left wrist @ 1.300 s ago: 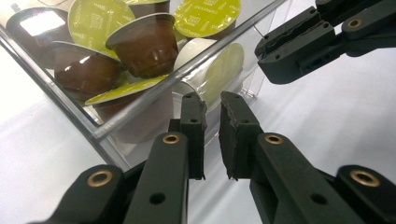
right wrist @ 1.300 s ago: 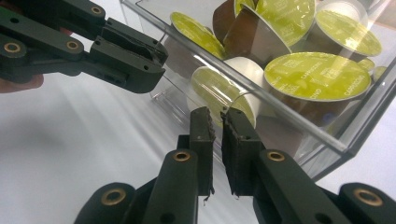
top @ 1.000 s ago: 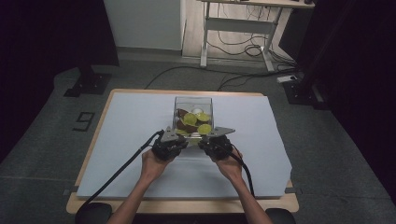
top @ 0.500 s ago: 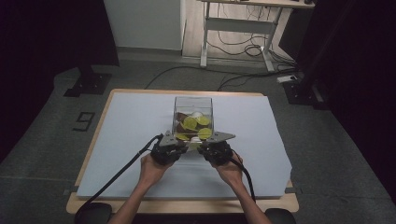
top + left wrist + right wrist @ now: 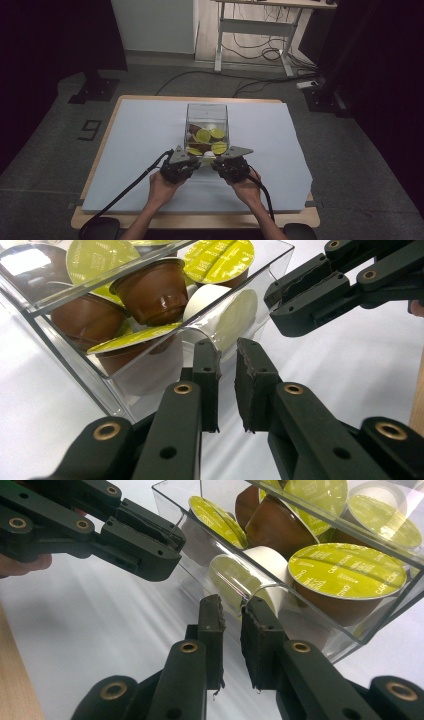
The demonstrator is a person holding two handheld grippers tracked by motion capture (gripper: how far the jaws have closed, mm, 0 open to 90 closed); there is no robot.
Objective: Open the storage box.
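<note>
Beyond the far edge of the table (image 5: 100, 145), a grey floor with loose cables (image 5: 200, 77), the white legs of a desk (image 5: 250, 30), a dark stand base (image 5: 95, 90) and a floor marker reading 9 (image 5: 89, 130). On the table, a pale blue sheet (image 5: 145, 125) spread nearly edge to edge, wood rim bare along the near and left edges.

Near the middle of the sheet, a clear plastic box (image 5: 206, 131), open at the top, loaded with brown coffee capsules (image 5: 152, 290) under yellow-green foil lids, plus one white capsule (image 5: 250, 575) lying on its side against the near wall. Capsules piled against one another, some tilted, several partly hidden behind the reflections on the wall.

Just at the box's near wall, both tools side by side, held from the table's near edge. Left gripper (image 5: 181, 162) at the near left corner of the box, jaws drawn almost together with a narrow slit between the pads, clamped on nothing; tips just short of the wall, white capsule right behind it. Right gripper (image 5: 231, 164) at the near right corner, jaws likewise nearly together around a thin gap, empty, tips close beside the wall; touching or not, impossible to tell. Left hand (image 5: 162, 186) and right hand (image 5: 246, 186) wrapped round the handles, black cable (image 5: 120, 195) trailing off toward the near left corner.
</note>
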